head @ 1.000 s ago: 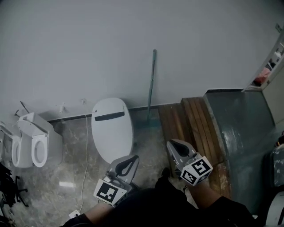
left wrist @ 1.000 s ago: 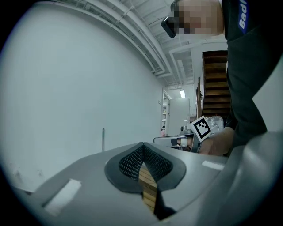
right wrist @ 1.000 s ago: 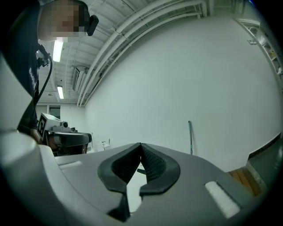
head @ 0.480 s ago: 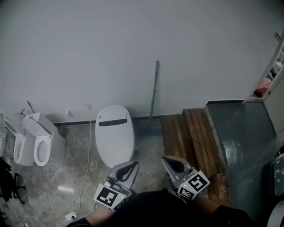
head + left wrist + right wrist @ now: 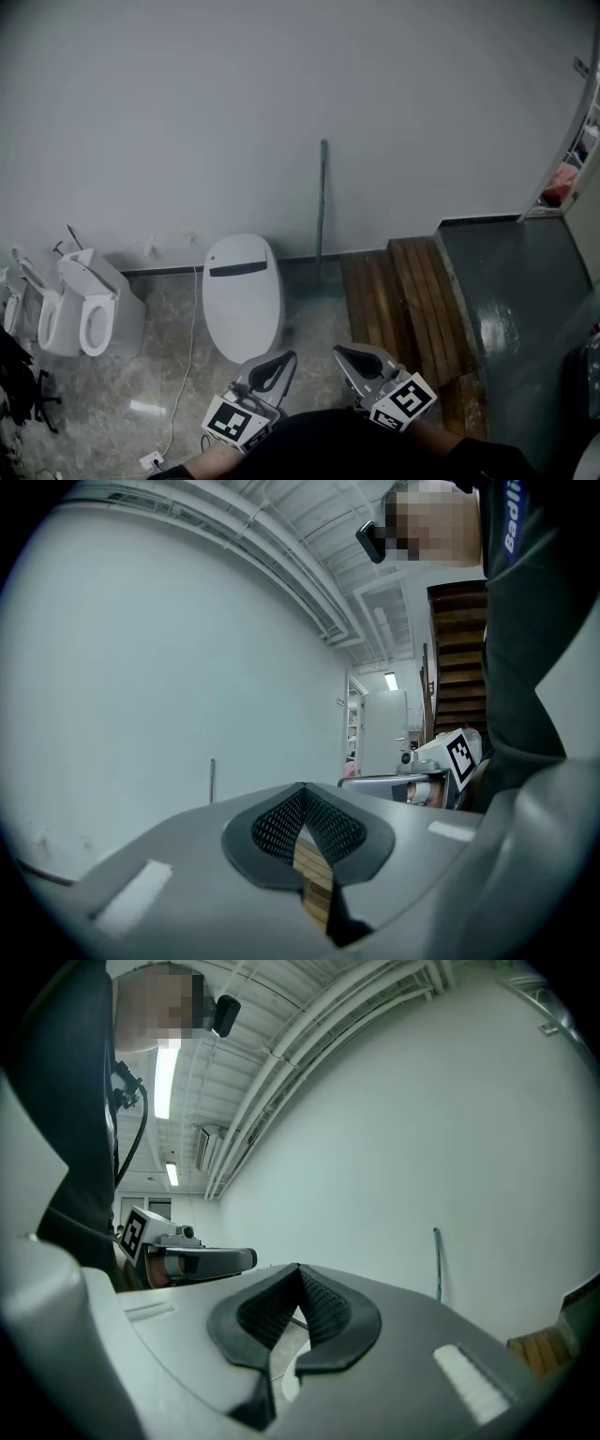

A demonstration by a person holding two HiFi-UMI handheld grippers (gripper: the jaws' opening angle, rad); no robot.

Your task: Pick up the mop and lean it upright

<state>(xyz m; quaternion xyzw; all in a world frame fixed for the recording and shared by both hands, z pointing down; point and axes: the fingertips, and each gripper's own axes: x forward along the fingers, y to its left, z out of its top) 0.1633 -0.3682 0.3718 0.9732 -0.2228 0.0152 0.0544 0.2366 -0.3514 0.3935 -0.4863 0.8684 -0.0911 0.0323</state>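
Observation:
The mop [image 5: 322, 202] stands upright against the white wall, its teal handle rising from the floor between the toilet and the wooden steps. It also shows as a thin pole in the left gripper view, the mop [image 5: 212, 780], and in the right gripper view, the mop [image 5: 437, 1262]. My left gripper [image 5: 278, 359] and right gripper [image 5: 347, 353] are held low near my body, well back from the mop. Both are shut with nothing between their jaws.
A white toilet [image 5: 242, 295] with its lid down sits left of the mop. More white toilets [image 5: 86, 309] stand at the far left. Wooden steps [image 5: 398, 295] and a grey ramp [image 5: 511, 300] lie to the right. A white cable [image 5: 186, 366] runs across the stone floor.
Both grippers have drawn back toward my body and sit lower in the head view. The view has shifted so the wall, mop and toilets appear farther away. The mop stays leaning on the wall.

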